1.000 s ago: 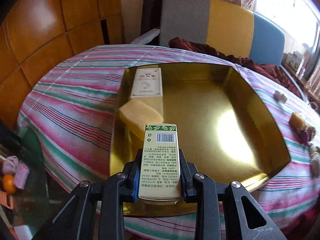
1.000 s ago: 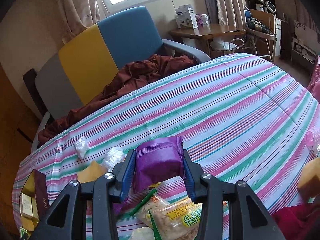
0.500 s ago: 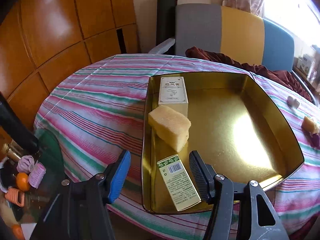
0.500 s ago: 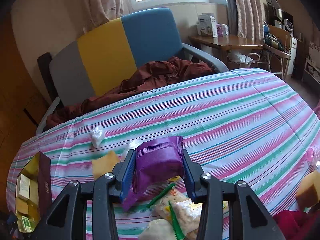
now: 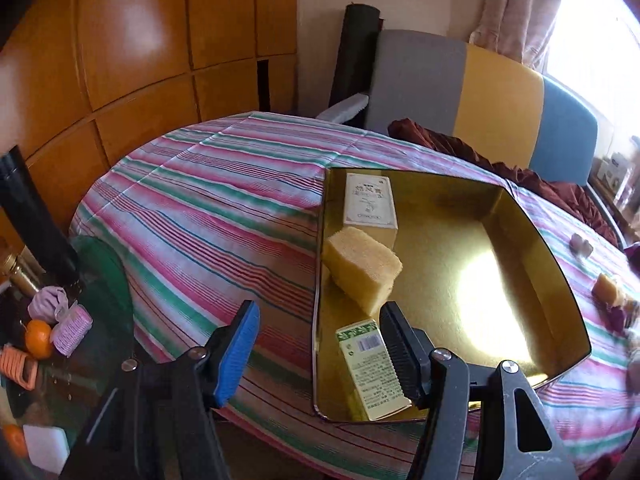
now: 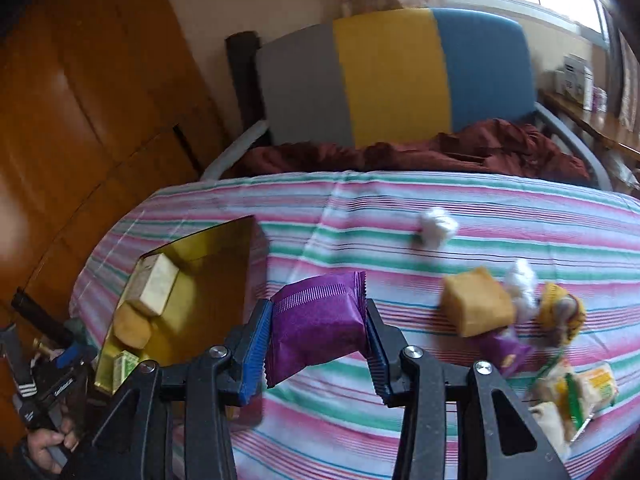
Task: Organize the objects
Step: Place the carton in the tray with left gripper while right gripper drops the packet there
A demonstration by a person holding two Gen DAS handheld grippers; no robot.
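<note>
A gold tray [image 5: 560, 264] lies on the striped tablecloth. In it are a cream box [image 5: 369, 199], a yellow sponge [image 5: 362, 268] and a green-labelled box [image 5: 370, 368] at its near corner. My left gripper [image 5: 320, 348] is open and empty, drawn back over the tray's near left edge. My right gripper [image 6: 318, 344] is shut on a purple packet [image 6: 316, 324], held above the cloth right of the tray [image 6: 216, 248]. The left gripper [image 6: 60, 376] shows at the lower left of the right wrist view.
On the cloth to the right lie a yellow sponge [image 6: 476, 306], white wads [image 6: 438, 224], a purple wrapper [image 6: 502, 346] and snack packets [image 6: 572, 392]. A grey, yellow and blue chair [image 6: 392, 80] with a maroon cloth [image 6: 440, 152] stands behind. A side table with clutter [image 5: 44, 332] sits left.
My left gripper let go of the green-labelled box in the tray, opened and drew back to the left. My right gripper swung left toward the tray with the purple packet.
</note>
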